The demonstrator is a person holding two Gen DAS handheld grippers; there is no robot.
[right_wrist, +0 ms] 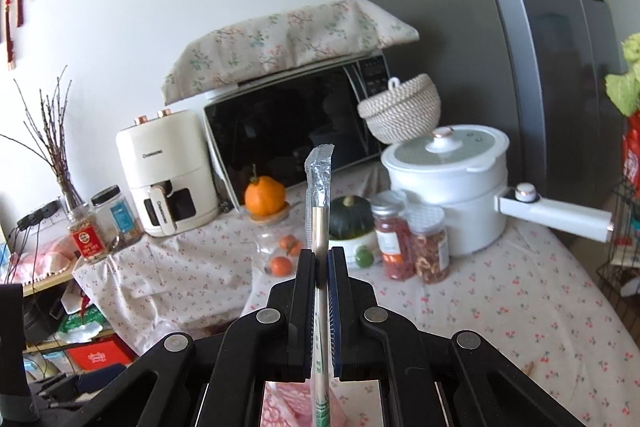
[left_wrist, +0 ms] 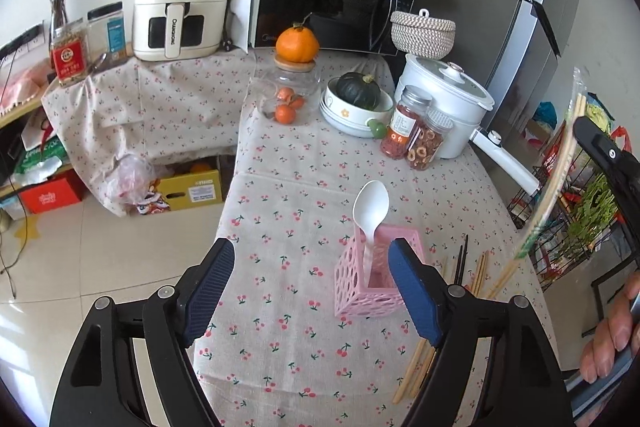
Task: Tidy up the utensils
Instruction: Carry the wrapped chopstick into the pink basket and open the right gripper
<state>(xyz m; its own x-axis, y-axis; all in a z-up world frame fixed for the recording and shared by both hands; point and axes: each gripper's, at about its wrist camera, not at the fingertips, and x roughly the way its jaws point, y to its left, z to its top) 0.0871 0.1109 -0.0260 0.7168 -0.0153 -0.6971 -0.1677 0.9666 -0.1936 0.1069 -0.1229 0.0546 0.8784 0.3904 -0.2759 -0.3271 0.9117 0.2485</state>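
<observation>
Left wrist: left tongs (left_wrist: pixel 310 283) spread wide, empty, above the table (left_wrist: pixel 280 155). Pink holder (left_wrist: pixel 370 277) upright just ahead, white spoon (left_wrist: pixel 371 213) standing in it. Loose chopsticks (left_wrist: pixel 476 273) lie right of it.
Right wrist: right tongs (right_wrist: pixel 322 259) clamped on wrapped chopsticks (right_wrist: pixel 319 195), held upright.

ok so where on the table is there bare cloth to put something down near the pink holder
The widest bare patch of tablecloth lies between the pink holder, which has a white spoon in it, and the glass jar of oranges. Cloth left of the holder, under the open left gripper, is also free. Right of the holder is crowded with loose chopsticks; the far edge holds jars and pots.
</observation>
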